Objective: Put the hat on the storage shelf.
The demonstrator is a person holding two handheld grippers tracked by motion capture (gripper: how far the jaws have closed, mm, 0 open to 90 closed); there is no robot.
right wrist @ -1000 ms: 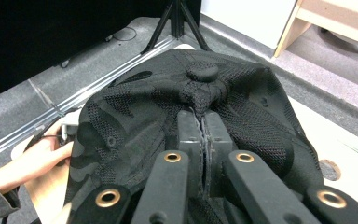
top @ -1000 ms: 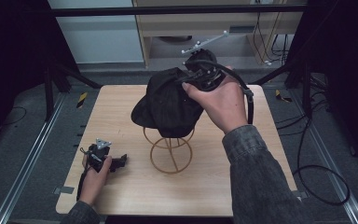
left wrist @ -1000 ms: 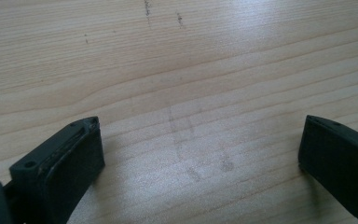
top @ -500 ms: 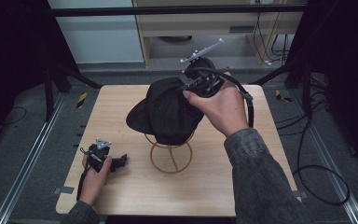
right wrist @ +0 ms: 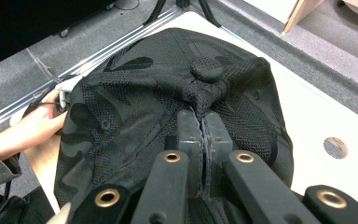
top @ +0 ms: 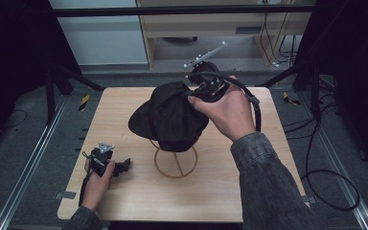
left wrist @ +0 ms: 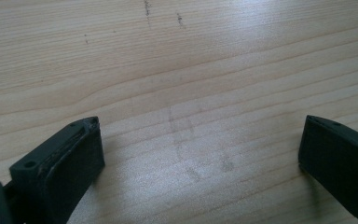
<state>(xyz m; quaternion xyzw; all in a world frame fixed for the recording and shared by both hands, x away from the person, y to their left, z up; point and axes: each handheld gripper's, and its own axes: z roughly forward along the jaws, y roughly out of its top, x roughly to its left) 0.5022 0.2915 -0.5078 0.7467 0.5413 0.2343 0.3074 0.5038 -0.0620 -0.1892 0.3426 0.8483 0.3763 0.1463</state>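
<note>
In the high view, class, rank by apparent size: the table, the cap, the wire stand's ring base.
1. Table
2. Cap, though raised nearer the camera, so it looks bigger than it is
3. Ring base, partly hidden by the cap

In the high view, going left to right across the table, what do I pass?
Left tool, resting low on the table → wire stand → right tool, pinching the black cap's crown above the stand.

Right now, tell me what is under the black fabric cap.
Under the black fabric cap, pinched by the right gripper, a gold wire stand shows its ring base on the wooden table. The stand's top is covered.
</note>
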